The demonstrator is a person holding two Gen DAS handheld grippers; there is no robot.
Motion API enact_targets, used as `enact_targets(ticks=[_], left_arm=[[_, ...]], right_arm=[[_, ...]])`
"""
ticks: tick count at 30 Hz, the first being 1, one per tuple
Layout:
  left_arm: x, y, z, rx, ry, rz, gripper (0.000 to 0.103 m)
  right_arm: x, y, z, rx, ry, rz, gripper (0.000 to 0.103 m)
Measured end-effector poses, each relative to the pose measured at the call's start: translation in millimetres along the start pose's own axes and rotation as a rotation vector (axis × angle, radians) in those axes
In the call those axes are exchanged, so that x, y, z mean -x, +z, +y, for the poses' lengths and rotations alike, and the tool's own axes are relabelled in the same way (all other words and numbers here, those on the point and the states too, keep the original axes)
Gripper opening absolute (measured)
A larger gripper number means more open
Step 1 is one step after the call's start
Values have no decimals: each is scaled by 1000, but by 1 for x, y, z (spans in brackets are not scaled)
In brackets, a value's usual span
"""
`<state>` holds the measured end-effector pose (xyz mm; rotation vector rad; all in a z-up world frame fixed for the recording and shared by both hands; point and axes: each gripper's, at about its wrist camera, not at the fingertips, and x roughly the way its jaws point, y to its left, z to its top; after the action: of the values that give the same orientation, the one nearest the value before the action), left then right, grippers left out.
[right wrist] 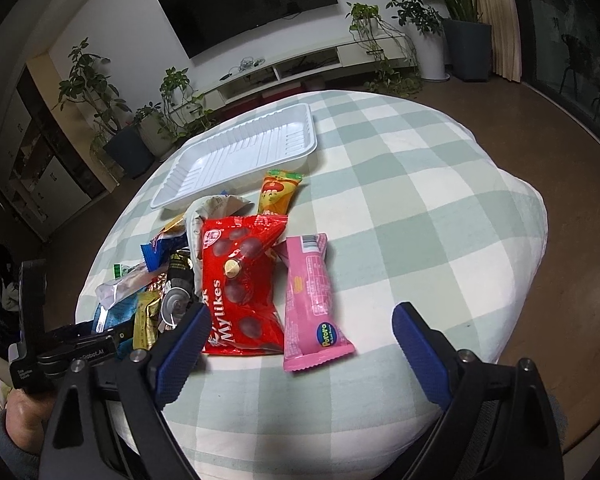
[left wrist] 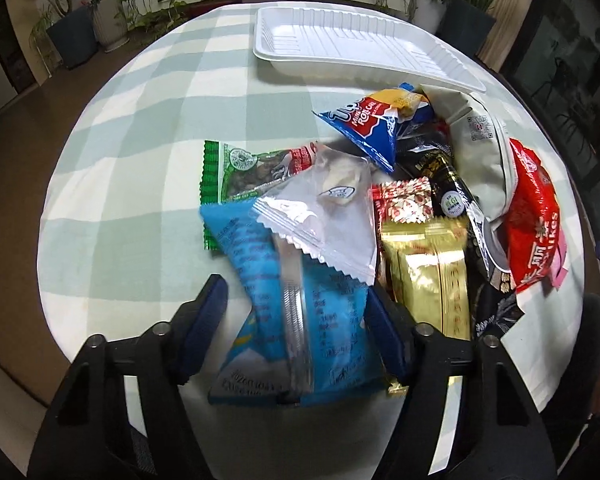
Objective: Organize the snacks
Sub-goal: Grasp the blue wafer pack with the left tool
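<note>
Tabletop [right wrist: 420, 184]: green-white check cloth; white tray [right wrist: 240, 148], snack pile. Left tool [left wrist: 296, 320] part-closed around blue packet [left wrist: 300, 320], contact unclear; right tool [right wrist: 300, 344] wide, empty. Beyond: plants, television.

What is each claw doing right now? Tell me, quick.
Left claw: around the blue snack packet, one pad touching; firm hold cannot be told.
Right claw: open, holding nothing, above the checked tablecloth.

A round tabletop [right wrist: 420, 184] under a pale green and white checked cloth carries a white ribbed plastic tray [right wrist: 240, 152] at its far side. Nearer lies a heap of snack packets: a red Mylikes bag [right wrist: 240, 280], a pink packet [right wrist: 312, 300] just beside it, an orange packet [right wrist: 278, 192] near the tray.
</note>
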<state>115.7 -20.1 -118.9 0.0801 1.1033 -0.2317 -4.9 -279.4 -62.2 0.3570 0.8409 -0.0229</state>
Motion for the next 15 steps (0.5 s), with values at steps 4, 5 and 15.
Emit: enact_targets(ticks=[4,5,15], left_arm=[[0,4,7,4,11,-16,41],[0,5,10,13,4,-20,39],[14,-12,23,52,-80,-42,31]], right_arm=[[-1,0,-1,-2,3,2,94],[-1,0,-1,0,2,1,94],[-2,-3,3,25,-7,-4,87]])
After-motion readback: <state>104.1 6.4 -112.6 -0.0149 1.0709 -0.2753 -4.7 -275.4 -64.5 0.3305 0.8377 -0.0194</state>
